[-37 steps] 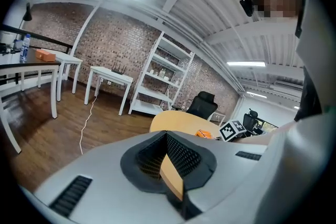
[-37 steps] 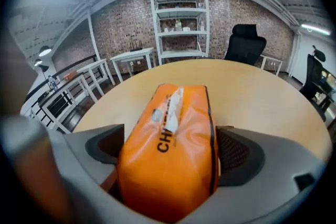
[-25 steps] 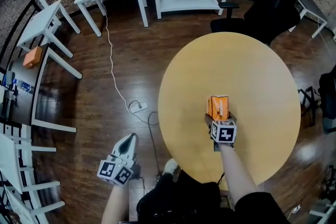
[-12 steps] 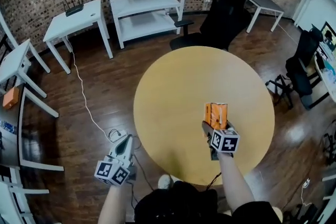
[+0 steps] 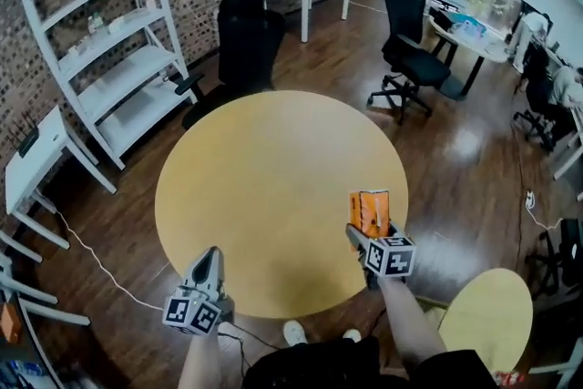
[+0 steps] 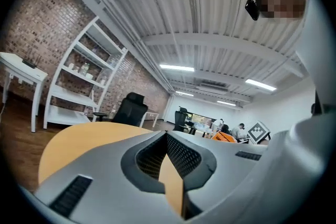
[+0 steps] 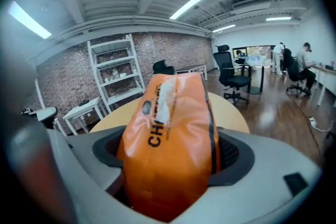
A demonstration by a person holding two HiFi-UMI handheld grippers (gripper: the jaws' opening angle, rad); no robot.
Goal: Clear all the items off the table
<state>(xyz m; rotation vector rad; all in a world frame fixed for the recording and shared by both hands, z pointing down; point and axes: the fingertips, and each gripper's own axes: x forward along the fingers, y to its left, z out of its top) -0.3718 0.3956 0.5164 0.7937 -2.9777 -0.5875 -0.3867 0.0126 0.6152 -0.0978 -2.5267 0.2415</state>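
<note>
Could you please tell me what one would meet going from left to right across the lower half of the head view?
white side table → left gripper → orange bag → small round table

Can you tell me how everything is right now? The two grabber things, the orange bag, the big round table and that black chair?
orange bag, upright, clamped in the right gripper
right gripper, shut on the orange bag
left gripper, shut, nothing between its jaws
round table, top bare in the head view
black chair, pulled up by the table, nobody sitting in it
</note>
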